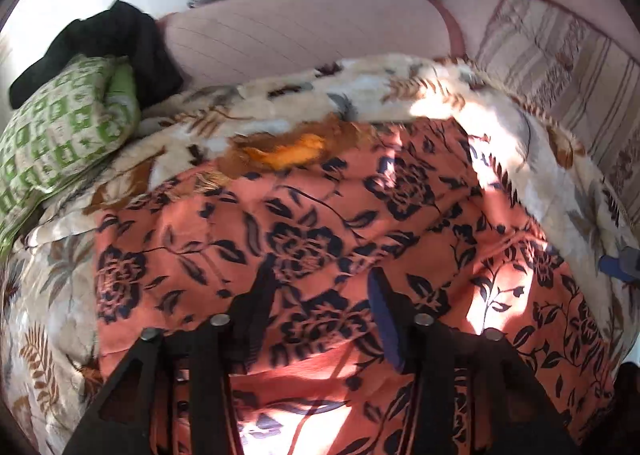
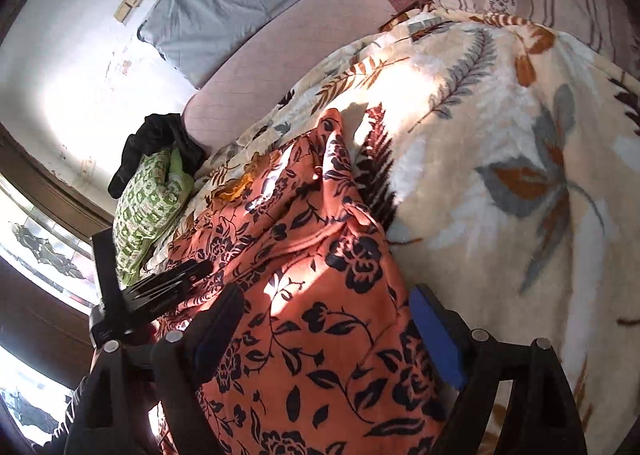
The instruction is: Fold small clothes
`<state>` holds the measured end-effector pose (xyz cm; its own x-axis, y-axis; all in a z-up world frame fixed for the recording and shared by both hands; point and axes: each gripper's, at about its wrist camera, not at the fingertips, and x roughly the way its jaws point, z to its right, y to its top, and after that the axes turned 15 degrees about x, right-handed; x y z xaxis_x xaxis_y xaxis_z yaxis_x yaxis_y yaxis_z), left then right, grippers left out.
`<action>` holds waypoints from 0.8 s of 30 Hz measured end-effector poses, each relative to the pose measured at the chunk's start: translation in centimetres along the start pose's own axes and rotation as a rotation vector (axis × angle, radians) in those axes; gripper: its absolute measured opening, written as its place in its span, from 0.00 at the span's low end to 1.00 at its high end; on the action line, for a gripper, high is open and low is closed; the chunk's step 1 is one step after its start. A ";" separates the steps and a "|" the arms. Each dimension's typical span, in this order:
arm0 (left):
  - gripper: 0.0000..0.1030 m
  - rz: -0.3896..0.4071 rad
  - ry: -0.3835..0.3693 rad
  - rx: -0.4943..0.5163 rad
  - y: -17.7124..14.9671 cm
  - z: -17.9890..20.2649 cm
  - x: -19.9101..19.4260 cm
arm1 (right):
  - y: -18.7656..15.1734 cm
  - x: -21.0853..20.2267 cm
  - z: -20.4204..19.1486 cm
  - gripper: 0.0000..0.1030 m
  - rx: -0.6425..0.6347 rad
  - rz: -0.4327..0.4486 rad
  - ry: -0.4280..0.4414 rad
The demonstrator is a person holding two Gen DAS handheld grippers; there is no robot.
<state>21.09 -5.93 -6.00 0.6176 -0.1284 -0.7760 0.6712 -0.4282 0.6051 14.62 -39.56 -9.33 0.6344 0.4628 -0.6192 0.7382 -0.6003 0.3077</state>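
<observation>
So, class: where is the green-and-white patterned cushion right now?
The green-and-white patterned cushion lies far left in both views, under a black garment, left of the orange floral cloth.

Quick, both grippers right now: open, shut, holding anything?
Left gripper: open, over the orange floral cloth, gripping nothing.
Right gripper: open, fingers either side of the same cloth, not clamped.

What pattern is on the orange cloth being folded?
Dark navy-black roses and leafy vines on the orange cloth; clearest in the right wrist view.
</observation>
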 end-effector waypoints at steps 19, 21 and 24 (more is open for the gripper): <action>0.69 -0.111 0.140 -0.486 -12.4 -17.2 2.6 | 8.6 18.5 -6.5 0.06 0.219 -0.047 -0.152; 0.69 -0.072 0.167 -0.506 -12.5 -17.5 1.0 | 8.2 15.6 -8.7 0.06 0.143 0.004 -0.115; 0.69 -0.009 0.174 -0.518 -12.0 -17.6 -1.4 | 6.4 10.9 -10.6 0.06 0.048 0.081 -0.091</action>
<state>19.43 15.17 -9.06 0.6400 0.0422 -0.7672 0.7638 0.0738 0.6413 28.62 -31.47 -6.47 0.6663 0.3518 -0.6574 0.6724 -0.6646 0.3259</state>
